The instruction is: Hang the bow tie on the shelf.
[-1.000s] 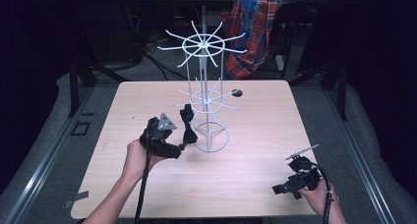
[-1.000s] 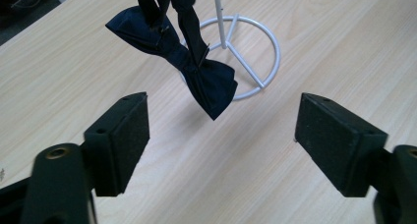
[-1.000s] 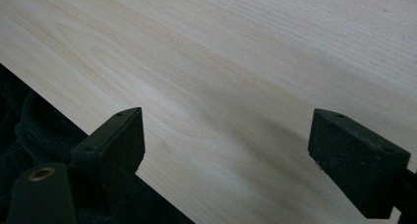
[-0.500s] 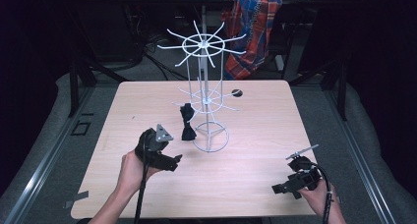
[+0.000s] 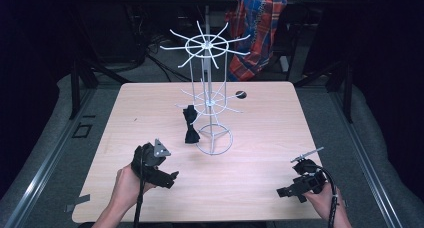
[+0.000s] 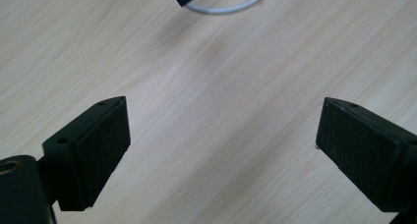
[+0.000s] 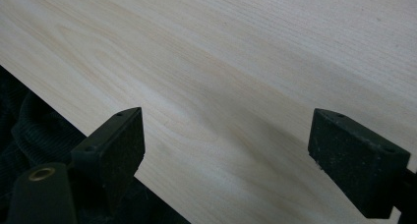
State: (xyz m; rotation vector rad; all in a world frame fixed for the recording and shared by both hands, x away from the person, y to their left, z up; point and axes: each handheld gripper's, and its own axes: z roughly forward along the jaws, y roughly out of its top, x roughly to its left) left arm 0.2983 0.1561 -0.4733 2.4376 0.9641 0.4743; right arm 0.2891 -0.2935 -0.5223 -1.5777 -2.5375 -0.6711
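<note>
- Pale wooden desk [image 5: 150, 118] in a dark room.
- Black fabric bow tie [image 5: 190, 124]: hangs on the white wire rotating rack [image 5: 210, 103], low, left side.
- Left tool [image 5: 172, 177]: jaws just opened wide, empty, near the rack's base.
- Right tool [image 5: 281, 192]: jaws apart, empty, at the desk's near right edge.

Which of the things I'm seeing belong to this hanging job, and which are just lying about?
In the job:
black bow tie, hanging on the rack's lower ring
white wire rack
left gripper, open, empty

Lying about:
plaid cloth behind the table
round dark spot on the table
</note>
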